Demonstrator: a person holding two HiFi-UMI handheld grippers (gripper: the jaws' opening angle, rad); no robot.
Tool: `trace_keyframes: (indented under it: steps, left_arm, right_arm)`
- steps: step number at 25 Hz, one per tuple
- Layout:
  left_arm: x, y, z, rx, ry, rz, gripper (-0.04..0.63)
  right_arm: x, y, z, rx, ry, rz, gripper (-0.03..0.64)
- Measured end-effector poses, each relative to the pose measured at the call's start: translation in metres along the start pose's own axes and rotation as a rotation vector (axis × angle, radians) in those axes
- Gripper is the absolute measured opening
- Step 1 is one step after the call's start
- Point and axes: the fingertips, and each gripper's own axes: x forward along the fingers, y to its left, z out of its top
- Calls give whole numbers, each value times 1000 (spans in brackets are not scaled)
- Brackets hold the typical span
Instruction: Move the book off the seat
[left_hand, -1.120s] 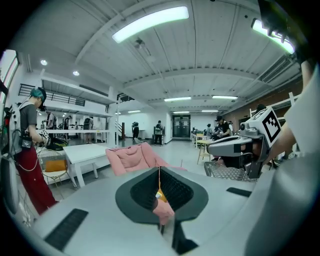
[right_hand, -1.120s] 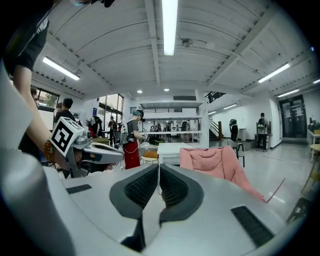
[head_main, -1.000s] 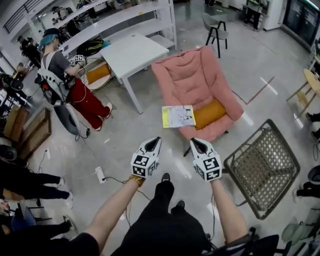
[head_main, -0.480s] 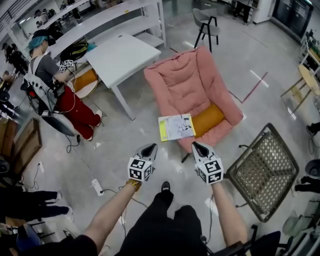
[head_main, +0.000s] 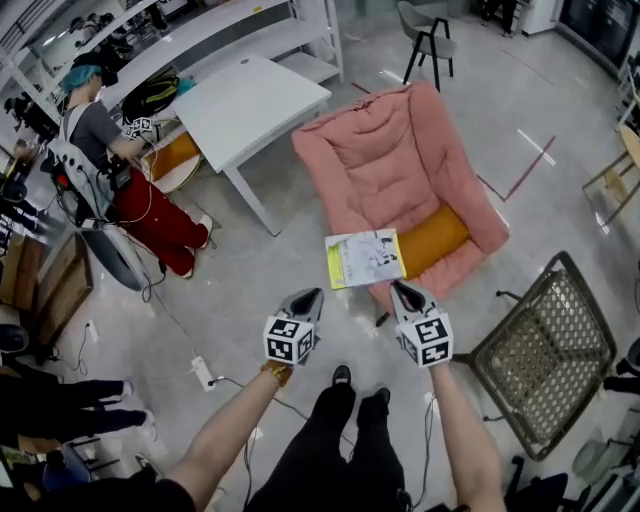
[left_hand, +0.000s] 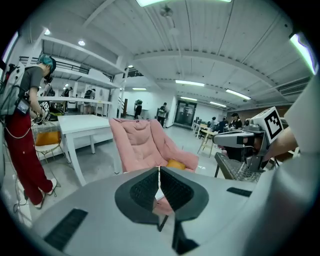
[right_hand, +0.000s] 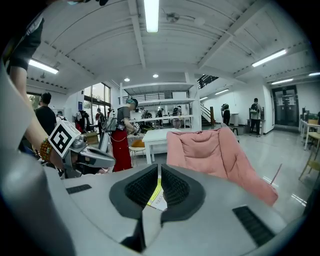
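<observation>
A white book with a yellow spine strip (head_main: 366, 258) lies flat on the front edge of the pink padded armchair (head_main: 385, 165), beside an orange cushion (head_main: 430, 240) on the seat. My left gripper (head_main: 314, 294) is shut and empty, hovering over the floor just short of the book's near left corner. On the other side my right gripper (head_main: 397, 286) is also shut and empty, close to the book's near right edge. A sliver of the book (right_hand: 157, 197) shows past the shut right jaws, and the armchair (left_hand: 145, 145) stands ahead in the left gripper view.
A white table (head_main: 250, 105) stands left of the armchair, with a person in red trousers (head_main: 120, 170) seated beside it. A wicker-seat metal chair (head_main: 545, 350) lies at my right. A power strip and cable (head_main: 203, 372) run across the floor at left.
The book and armchair now lie closer to both grippers, which stay shut and side by side. The view has shifted forward toward the chair.
</observation>
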Motion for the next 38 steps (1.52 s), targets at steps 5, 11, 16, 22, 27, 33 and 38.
trace_keyframes:
  steps: [5,11,16,22,27,33,38]
  left_arm:
    - [22,-6,-20,11,16,12,14]
    - [53,0,-38,7,10,21,14]
    - [80,22,-59,-14,29,17,14]
    - [121,60,-91,-62,89,7,31]
    - [152,91,-113,-141,163,-1,99]
    - [185,121,-130,-179,218,1,134]
    - [206,133,-143,-213,252,-37,187]
  right_arm:
    - [16,-16,-23,-2,12,30,15]
    - [34,-36,-54,-9,37,50,16]
    - [51,-56,-84,17,79,39,18]
    - [88,-89,-125,56,167,46,115]
    - [122,-112,-139,110,205,36,148]
    - [165,-137,-157,150,252,40,191]
    - [194,-154,-180,181,306,48,233]
